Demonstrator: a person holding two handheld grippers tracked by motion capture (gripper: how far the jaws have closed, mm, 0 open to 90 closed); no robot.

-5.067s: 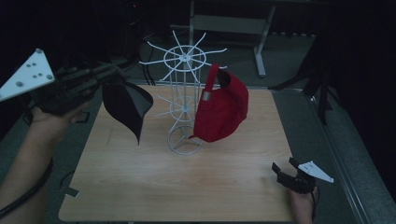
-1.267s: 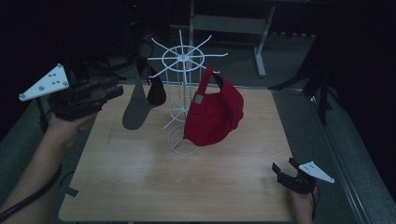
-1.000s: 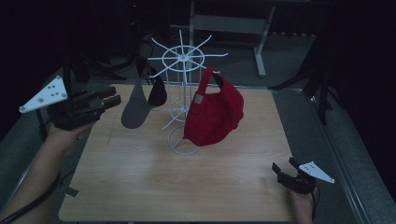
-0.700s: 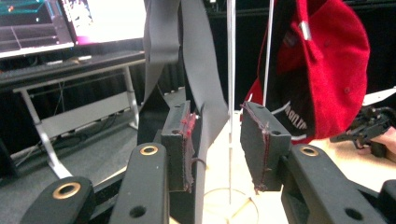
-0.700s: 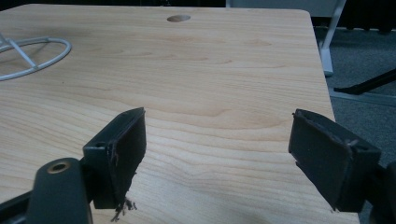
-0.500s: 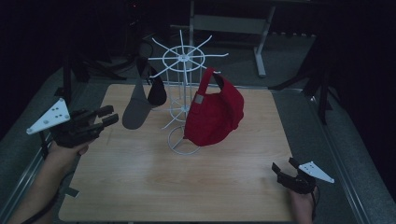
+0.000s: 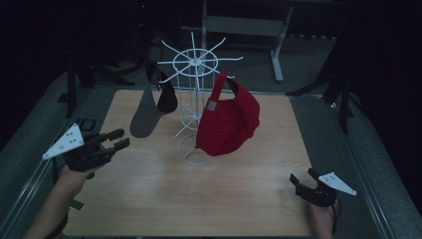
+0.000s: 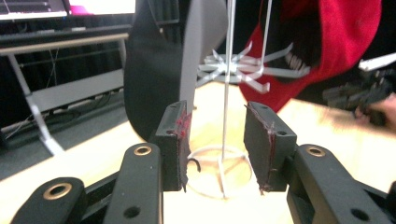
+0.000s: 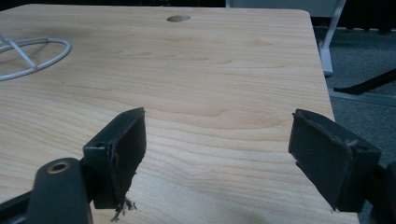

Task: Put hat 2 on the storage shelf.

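A white wire rack point(image 7: 195, 99) stands mid-table. From its right arm hangs a red cap point(image 7: 229, 122), and from its left arm a black cap point(image 7: 149, 112) with a grey brim. My left gripper point(image 7: 119, 139) hovers low at the table's left edge, apart from the black cap. Its jaws have just been opening and nothing is between them. In the left gripper view that gripper point(image 8: 215, 140) frames the rack pole point(image 8: 227, 93), with the black cap point(image 8: 149, 70) and red cap point(image 8: 336, 42) beyond. My right gripper point(image 7: 302, 177) rests open at the front right, and its jaws point(image 9: 217, 144) are empty.
The wooden table point(image 7: 239, 199) has bare board in front of the rack's base ring point(image 7: 196, 152). The same ring point(image 9: 28, 56) and a small hole point(image 9: 178, 18) in the board show in the right gripper view. Dark stands and a metal frame point(image 7: 249, 25) lie beyond the far edge.
My left gripper, which earlier held the black cap up, has let it hang on the rack and has sunk toward the table's left edge. The right gripper has kept still.
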